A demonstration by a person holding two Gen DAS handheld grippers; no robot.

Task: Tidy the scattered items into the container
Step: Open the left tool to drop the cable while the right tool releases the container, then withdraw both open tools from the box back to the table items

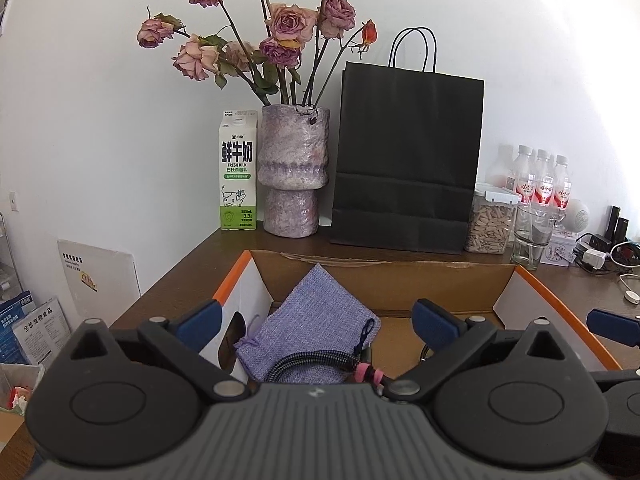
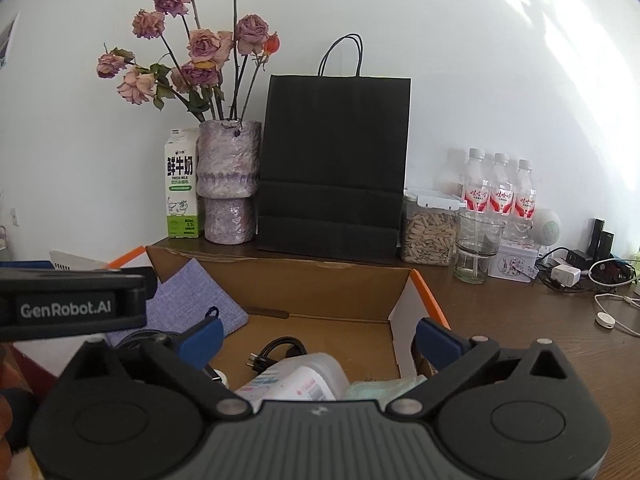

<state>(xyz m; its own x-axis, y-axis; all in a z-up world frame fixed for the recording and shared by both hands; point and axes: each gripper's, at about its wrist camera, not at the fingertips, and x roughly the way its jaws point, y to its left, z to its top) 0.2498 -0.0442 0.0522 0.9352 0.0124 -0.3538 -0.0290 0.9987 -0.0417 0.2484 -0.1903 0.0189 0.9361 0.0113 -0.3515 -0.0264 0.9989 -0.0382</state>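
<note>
Hovering both grippers, left (image 1: 318,318) and right (image 2: 318,338), fingers released, I see pouch (image 1: 316,320), cable (image 2: 280,350), bottle (image 2: 296,380) boxed (image 2: 304,280); charger (image 2: 566,274) at two o'clock remains on the desk (image 2: 520,320).

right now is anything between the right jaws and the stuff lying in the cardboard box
Nothing visible blocks them. The right gripper, jaws open and empty, hangs over the open-topped cardboard box, directly above the plastic bottle and black cable. The left gripper sits off to the side.
</note>
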